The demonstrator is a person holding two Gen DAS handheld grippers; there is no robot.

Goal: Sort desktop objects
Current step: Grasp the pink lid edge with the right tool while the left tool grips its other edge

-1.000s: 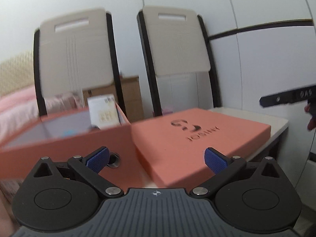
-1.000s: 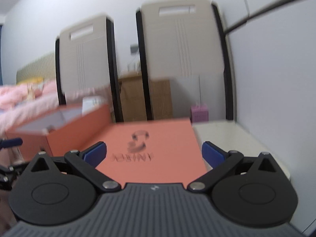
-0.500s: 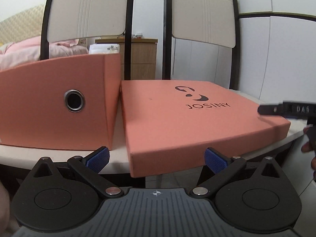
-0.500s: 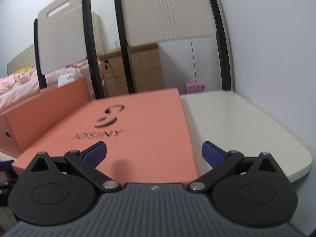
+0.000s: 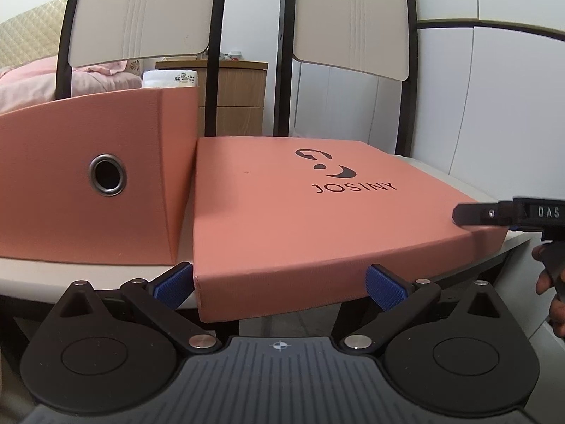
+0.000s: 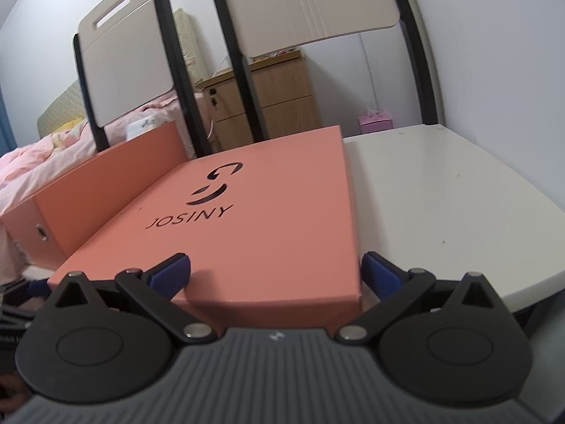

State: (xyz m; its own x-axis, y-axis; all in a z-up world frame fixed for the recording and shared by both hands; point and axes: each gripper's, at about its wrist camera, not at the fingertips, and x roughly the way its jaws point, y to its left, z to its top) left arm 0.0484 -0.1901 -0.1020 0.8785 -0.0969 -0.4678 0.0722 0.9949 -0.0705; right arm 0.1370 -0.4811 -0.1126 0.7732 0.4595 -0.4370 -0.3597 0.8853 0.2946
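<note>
Facing the flat orange lid (image 5: 282, 208), left gripper (image 5: 279, 284) and right gripper (image 6: 275, 274) both hold their fingers wide.

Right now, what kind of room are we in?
Most likely a bedroom. A bed with pink bedding stands at the back, a wooden drawer cabinet stands by the wall, and two chairs are pulled up to a small white table that holds an orange box and its lid.
</note>
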